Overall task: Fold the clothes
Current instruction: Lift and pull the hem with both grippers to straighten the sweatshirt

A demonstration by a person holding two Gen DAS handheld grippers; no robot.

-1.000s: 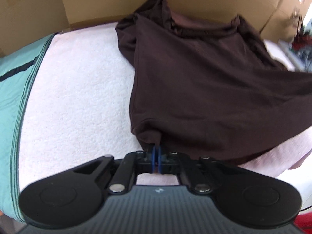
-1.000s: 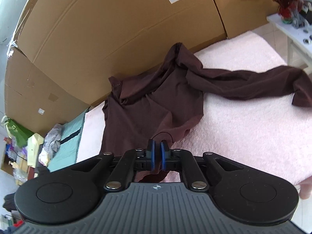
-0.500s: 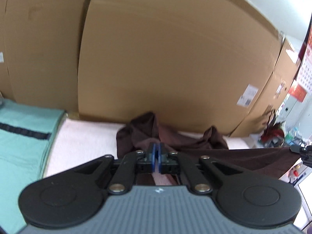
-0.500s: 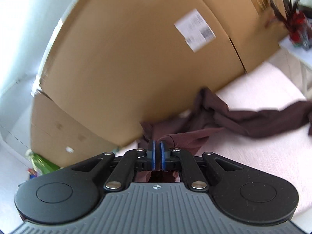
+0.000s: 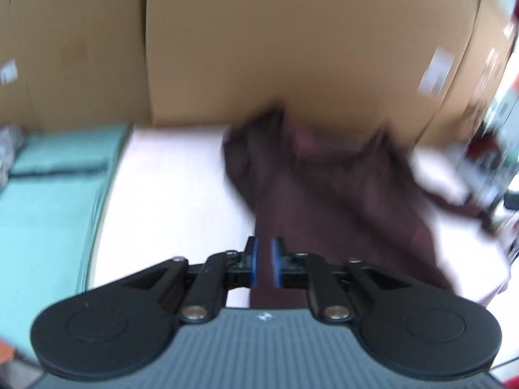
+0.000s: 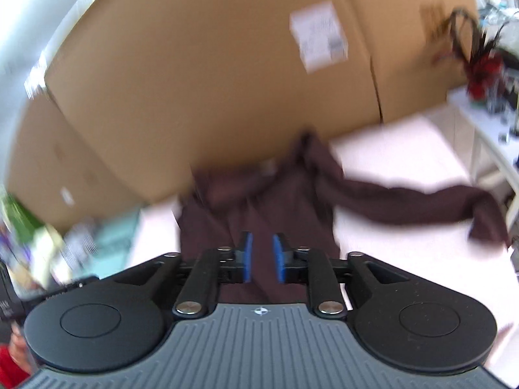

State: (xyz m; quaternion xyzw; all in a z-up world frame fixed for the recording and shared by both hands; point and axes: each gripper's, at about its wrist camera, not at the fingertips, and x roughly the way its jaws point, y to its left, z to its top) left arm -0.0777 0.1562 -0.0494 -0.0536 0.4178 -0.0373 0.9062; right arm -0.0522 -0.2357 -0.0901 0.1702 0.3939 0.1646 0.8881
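A dark brown long-sleeved garment (image 5: 327,191) lies spread on the pale pink towel-covered surface (image 5: 175,188), its far end bunched against the cardboard. One sleeve (image 6: 421,204) trails out to the right. My left gripper (image 5: 262,265) has its blue pads slightly parted with the garment's near edge lying in the gap. My right gripper (image 6: 262,256) also has its pads slightly parted, with brown cloth running between them. Both views are motion-blurred.
Large cardboard boxes (image 5: 292,48) wall off the back. A teal cloth (image 5: 48,201) lies to the left of the towel. A white side table (image 6: 486,123) with a red plant (image 6: 486,68) stands at the right.
Both grippers have dropped from the raised position and their pads have parted from a tight pinch. The garment has come down and now lies stretched toward me on the towel.
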